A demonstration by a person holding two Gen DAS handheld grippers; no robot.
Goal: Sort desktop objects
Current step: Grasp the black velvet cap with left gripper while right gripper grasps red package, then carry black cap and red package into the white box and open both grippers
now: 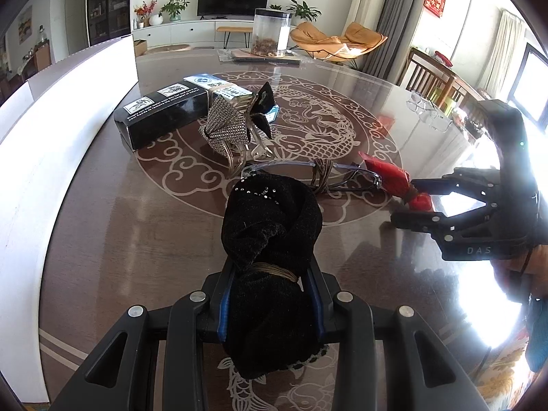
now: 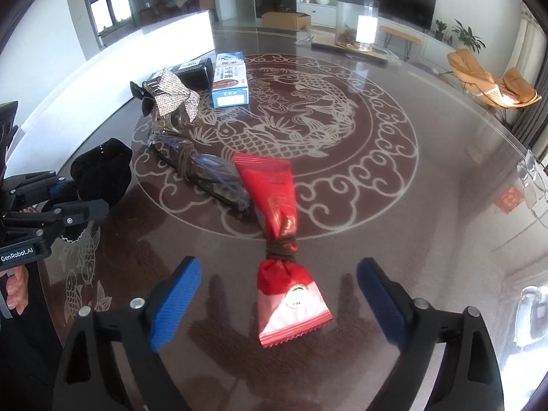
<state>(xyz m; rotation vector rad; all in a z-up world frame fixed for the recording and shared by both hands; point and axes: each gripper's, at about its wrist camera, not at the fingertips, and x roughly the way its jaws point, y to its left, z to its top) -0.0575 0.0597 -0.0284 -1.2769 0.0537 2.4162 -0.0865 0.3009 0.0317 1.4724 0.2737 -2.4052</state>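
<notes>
My left gripper (image 1: 270, 294) is shut on a black knitted sock bundle (image 1: 270, 226) tied with cord, held above the table; it also shows in the right wrist view (image 2: 102, 171). My right gripper (image 2: 279, 294) is open, its blue pads either side of a red snack packet (image 2: 279, 212) tied with brown cord, lying on the table. The packet also shows in the left wrist view (image 1: 394, 178) with the right gripper (image 1: 411, 202) around its end. Tied glasses (image 2: 202, 171), a rhinestone hair clip (image 2: 171, 97), a black box (image 1: 161, 113) and a blue-white box (image 2: 229, 78) lie beyond.
The dark glass table (image 2: 376, 205) has a fish pattern. A clear jar (image 2: 356, 22) stands on a tray at the far side. A white panel (image 1: 68, 109) runs along the table's left. Clear glasses (image 1: 428, 109) lie at the right edge.
</notes>
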